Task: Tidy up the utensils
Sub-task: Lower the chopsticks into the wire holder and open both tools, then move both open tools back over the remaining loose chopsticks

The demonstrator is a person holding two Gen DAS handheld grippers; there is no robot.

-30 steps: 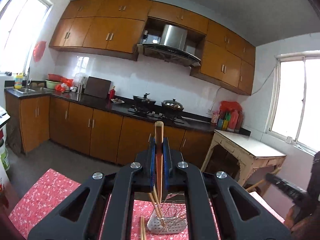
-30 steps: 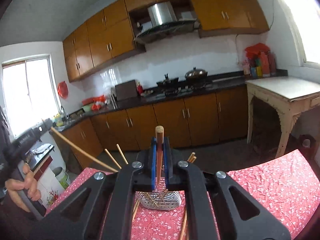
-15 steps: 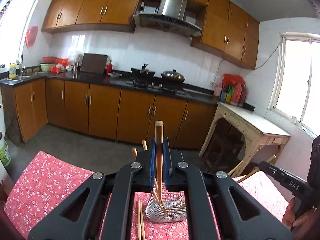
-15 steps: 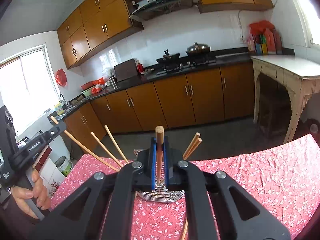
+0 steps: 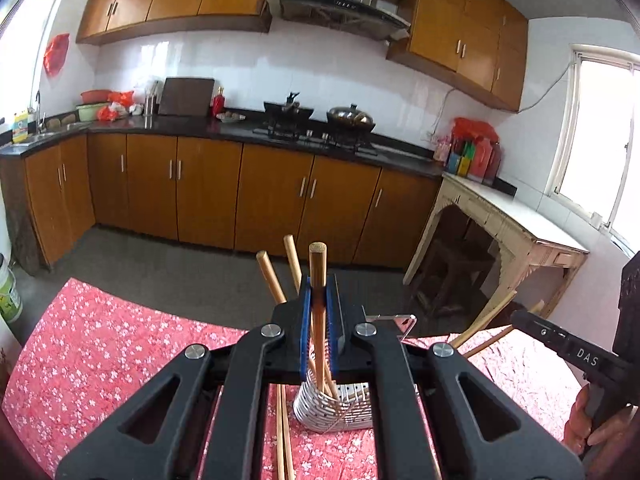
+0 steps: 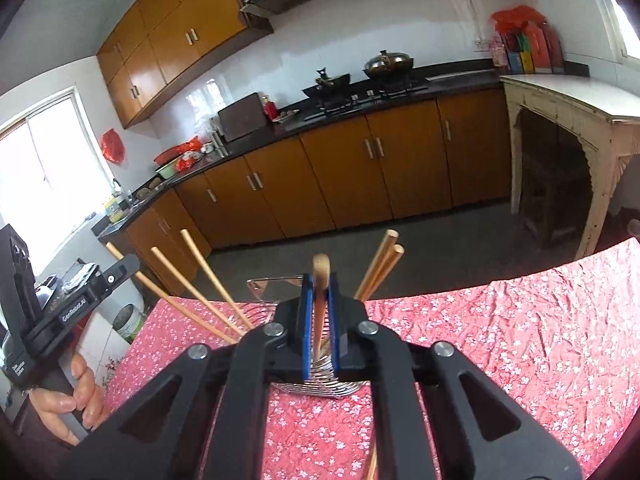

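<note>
Wooden chopstick (image 5: 318, 300) stands clamped between the left gripper (image 5: 319, 328) pads, its lower end inside the wire holder (image 5: 332, 410) at six o'clock on the red flowered tablecloth (image 5: 100, 352). The right gripper (image 6: 320, 320) grasps another chopstick (image 6: 320, 280) over the same holder, its jaws having just eased apart slightly. More chopsticks (image 6: 376, 268) lean in the holder at one o'clock.

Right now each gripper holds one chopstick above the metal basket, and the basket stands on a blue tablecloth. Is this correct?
Not quite: the tablecloth is red with small white flowers, not blue, as both wrist views show. The rest holds: the left gripper and the right gripper each hold one chopstick over the metal basket.
</note>
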